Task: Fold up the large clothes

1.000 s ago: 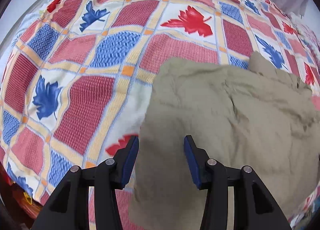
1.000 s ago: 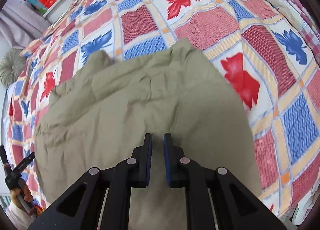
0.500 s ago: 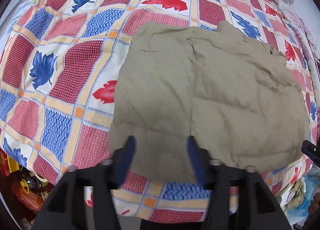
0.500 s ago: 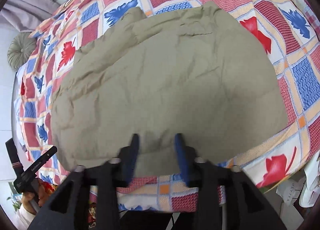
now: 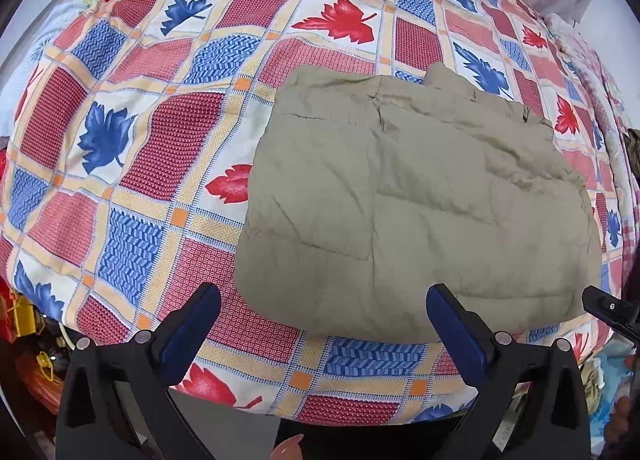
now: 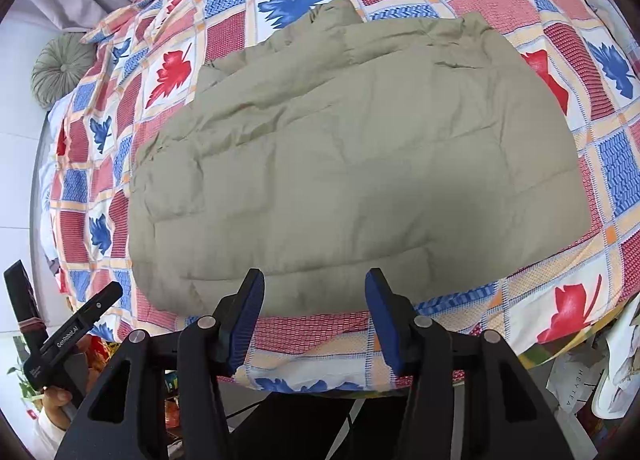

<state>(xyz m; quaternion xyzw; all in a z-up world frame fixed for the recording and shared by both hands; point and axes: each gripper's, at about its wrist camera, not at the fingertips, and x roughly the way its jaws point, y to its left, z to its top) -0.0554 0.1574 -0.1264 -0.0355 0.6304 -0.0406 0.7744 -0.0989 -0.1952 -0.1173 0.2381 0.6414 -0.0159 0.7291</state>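
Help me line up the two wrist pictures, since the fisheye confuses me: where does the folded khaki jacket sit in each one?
Left wrist view: the khaki jacket fills the centre-right, beyond the open left gripper.
Right wrist view: it fills the centre, just beyond the open right gripper.
Shared landmark: the leaf-patterned bedspread under it; its near edge shows in both views.
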